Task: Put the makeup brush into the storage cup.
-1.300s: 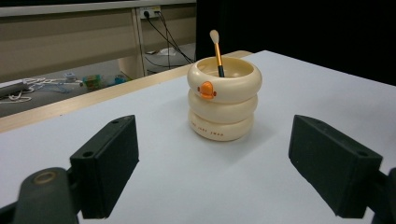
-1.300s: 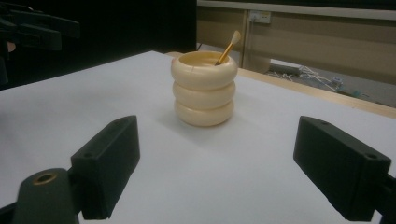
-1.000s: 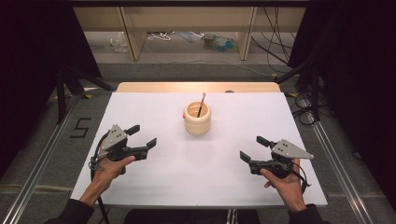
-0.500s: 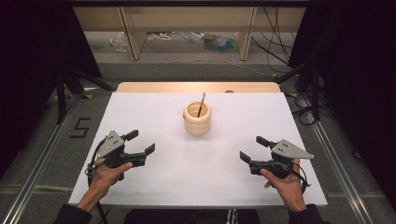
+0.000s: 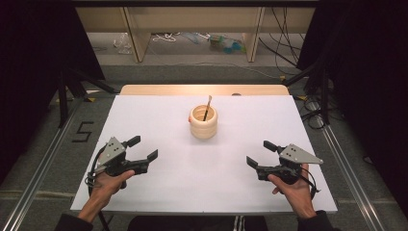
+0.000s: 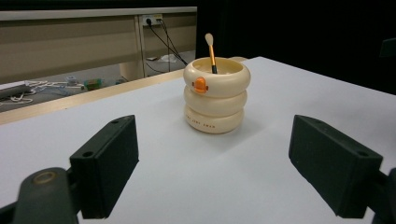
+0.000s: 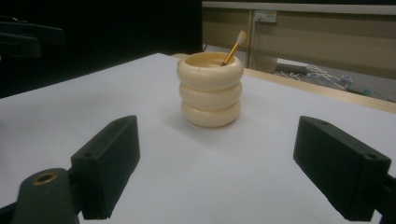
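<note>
A cream ringed cup (image 5: pixel 203 122) stands upright on the white table (image 5: pixel 202 178), past the middle. It has an orange spot on one side (image 6: pixel 200 85). A thin brush (image 5: pixel 207 108) with an orange handle leans inside it, tip up. My left gripper (image 5: pixel 143 148) hovers open at the front left, nothing between its jaws. At the front right my right gripper (image 5: pixel 260 153) is open too and holds nothing. Both point toward the cup (image 6: pixel 216 95) (image 7: pixel 210 89), well short of it.
A wooden strip (image 5: pixel 204 89) runs along the table's far edge. Beyond it are wooden legs (image 5: pixel 137 36), cables and litter on the floor. Metal rails (image 5: pixel 349 178) flank the table. A "5" mark (image 5: pixel 82 131) is on the floor at left.
My left gripper has drawn back a little toward the table's front edge. The right gripper and the cup have stayed put.
</note>
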`<action>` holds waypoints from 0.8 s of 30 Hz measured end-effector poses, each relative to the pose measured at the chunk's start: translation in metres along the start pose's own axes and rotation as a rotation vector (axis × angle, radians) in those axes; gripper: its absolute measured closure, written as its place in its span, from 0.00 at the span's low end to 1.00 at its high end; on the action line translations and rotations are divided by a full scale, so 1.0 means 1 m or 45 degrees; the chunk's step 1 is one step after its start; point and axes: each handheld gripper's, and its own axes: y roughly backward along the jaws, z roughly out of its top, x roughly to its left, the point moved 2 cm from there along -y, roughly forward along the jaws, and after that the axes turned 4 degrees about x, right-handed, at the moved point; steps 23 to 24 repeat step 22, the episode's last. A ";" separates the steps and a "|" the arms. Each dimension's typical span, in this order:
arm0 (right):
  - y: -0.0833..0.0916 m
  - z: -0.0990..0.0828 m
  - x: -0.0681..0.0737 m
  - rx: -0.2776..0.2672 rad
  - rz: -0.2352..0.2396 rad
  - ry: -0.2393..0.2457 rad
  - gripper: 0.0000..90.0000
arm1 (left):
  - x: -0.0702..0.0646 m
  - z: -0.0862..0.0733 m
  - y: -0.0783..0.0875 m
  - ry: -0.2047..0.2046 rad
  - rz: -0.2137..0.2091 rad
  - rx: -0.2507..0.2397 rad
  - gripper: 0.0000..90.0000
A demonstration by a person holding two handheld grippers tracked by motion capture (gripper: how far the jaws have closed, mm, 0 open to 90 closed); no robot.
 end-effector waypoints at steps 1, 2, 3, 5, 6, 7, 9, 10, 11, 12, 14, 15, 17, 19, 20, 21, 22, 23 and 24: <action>0.000 0.000 0.000 0.001 -0.001 0.000 0.17 | 0.000 0.000 0.000 0.000 -0.001 0.001 0.17; 0.000 0.000 0.000 0.001 0.000 0.001 0.17 | 0.000 0.000 0.000 -0.001 -0.001 -0.001 0.17; 0.000 0.000 0.000 0.004 -0.001 0.000 0.17 | 0.000 0.000 0.000 -0.009 0.000 -0.003 0.17; -0.001 0.000 0.001 -0.007 -0.021 -0.004 0.17 | 0.000 0.000 0.000 -0.001 0.000 -0.004 0.17; -0.001 0.000 0.001 -0.016 -0.021 -0.006 0.17 | 0.000 0.000 0.000 -0.002 0.000 -0.001 0.17; -0.001 0.000 0.001 -0.016 -0.021 -0.006 0.17 | 0.000 0.000 0.000 -0.002 0.000 -0.001 0.17; 0.000 0.000 0.000 0.001 -0.012 -0.001 0.17 | 0.000 0.000 0.000 0.001 0.000 -0.002 0.17; 0.000 0.000 0.000 0.001 -0.012 -0.001 0.17 | 0.000 0.000 0.000 0.000 0.000 -0.001 0.17; 0.000 0.000 0.000 0.010 -0.007 0.001 0.17 | 0.000 0.000 0.000 -0.001 0.001 -0.002 0.17; 0.000 0.000 0.000 0.013 -0.005 0.003 0.17 | 0.000 0.000 0.000 -0.002 0.001 -0.003 0.17; 0.000 0.000 0.000 0.009 -0.007 0.001 0.17 | 0.001 0.000 0.000 -0.003 0.002 -0.003 0.17; 0.000 0.000 0.000 0.009 -0.007 0.001 0.17 | 0.001 0.000 0.000 -0.003 0.002 -0.002 0.17; 0.000 0.000 0.000 0.013 -0.009 0.001 0.17 | 0.001 0.000 0.000 -0.001 0.002 -0.005 0.17; 0.001 0.000 0.000 0.025 -0.005 0.004 0.17 | 0.001 0.001 0.000 0.000 0.003 -0.006 0.17; 0.001 0.000 0.000 0.028 -0.006 0.004 0.17 | 0.001 0.001 0.000 -0.001 0.004 -0.006 0.17; 0.000 0.000 0.000 0.006 -0.007 -0.001 0.17 | 0.001 0.001 0.000 -0.002 0.005 -0.005 0.17; 0.000 0.000 0.000 0.008 -0.006 0.000 0.17 | 0.001 0.001 0.000 -0.001 0.005 -0.006 0.17; 0.000 0.000 0.000 0.008 -0.006 0.000 0.17 | 0.001 0.001 0.000 -0.001 0.005 -0.006 0.17; 0.000 0.000 0.000 0.008 -0.006 0.000 0.17 | 0.001 0.001 0.000 -0.001 0.005 -0.006 0.17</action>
